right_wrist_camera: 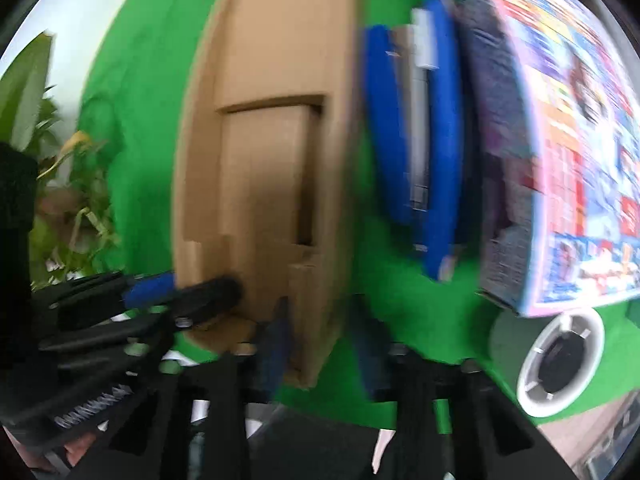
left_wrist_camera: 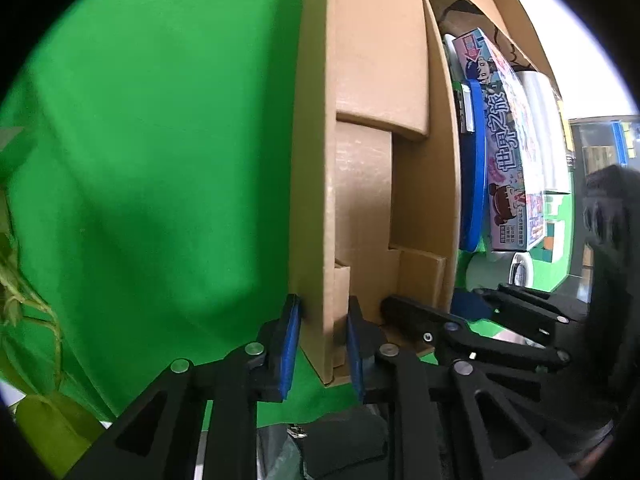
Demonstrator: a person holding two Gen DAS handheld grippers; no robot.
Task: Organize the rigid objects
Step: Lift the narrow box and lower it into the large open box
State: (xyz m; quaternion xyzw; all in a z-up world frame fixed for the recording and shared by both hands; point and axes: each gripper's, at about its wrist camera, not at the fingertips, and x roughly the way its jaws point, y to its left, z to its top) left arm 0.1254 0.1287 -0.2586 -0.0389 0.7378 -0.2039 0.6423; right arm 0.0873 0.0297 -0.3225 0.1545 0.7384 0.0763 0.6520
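Fingers (left_wrist_camera: 290, 344) of both grippers pinch opposite walls of the cardboard box (left_wrist_camera: 372, 140); a blue case (right_wrist_camera: 440, 152), game box (right_wrist_camera: 560, 160) and tape roll (right_wrist_camera: 560, 368) crowd its right side.

Left wrist view: looks steeply down along the left gripper (left_wrist_camera: 322, 344), close to one wall of the cardboard box (left_wrist_camera: 372, 160).
Right wrist view: looks steeply down, close to the opposite wall, blurred.
Shared: the cardboard box, green cloth (left_wrist_camera: 160, 160), game box (right_wrist_camera: 560, 140), tape roll (right_wrist_camera: 560, 364).
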